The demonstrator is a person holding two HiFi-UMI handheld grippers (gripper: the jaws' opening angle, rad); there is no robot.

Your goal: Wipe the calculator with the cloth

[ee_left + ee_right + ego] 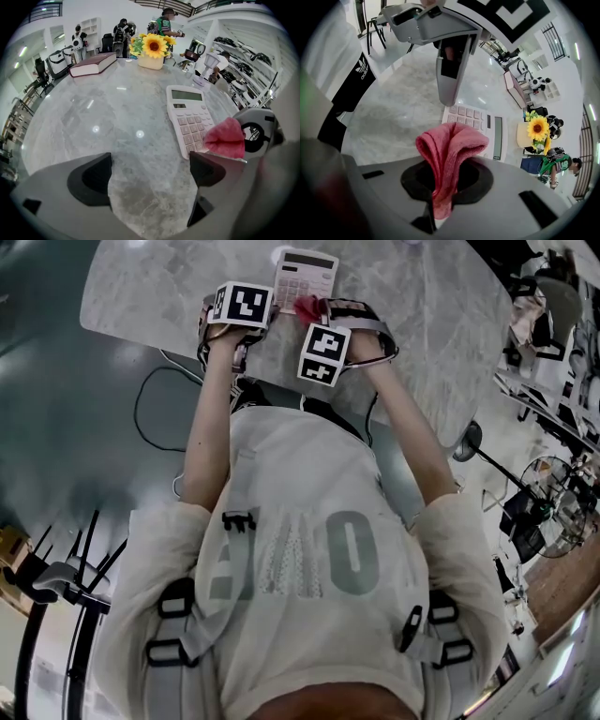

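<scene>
Red cloth (450, 145) in right tongs (443, 187) — by calculator (480, 125)

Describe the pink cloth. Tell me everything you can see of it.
The cloth is pinkish-red, soft, finely textured and bunched into folds. The right gripper is shut on its lower end, so the folded bulk sticks out past the jaws. It sits at the near corner of the calculator, by the keys, above the marble table; contact with the keys can't be confirmed.
</scene>
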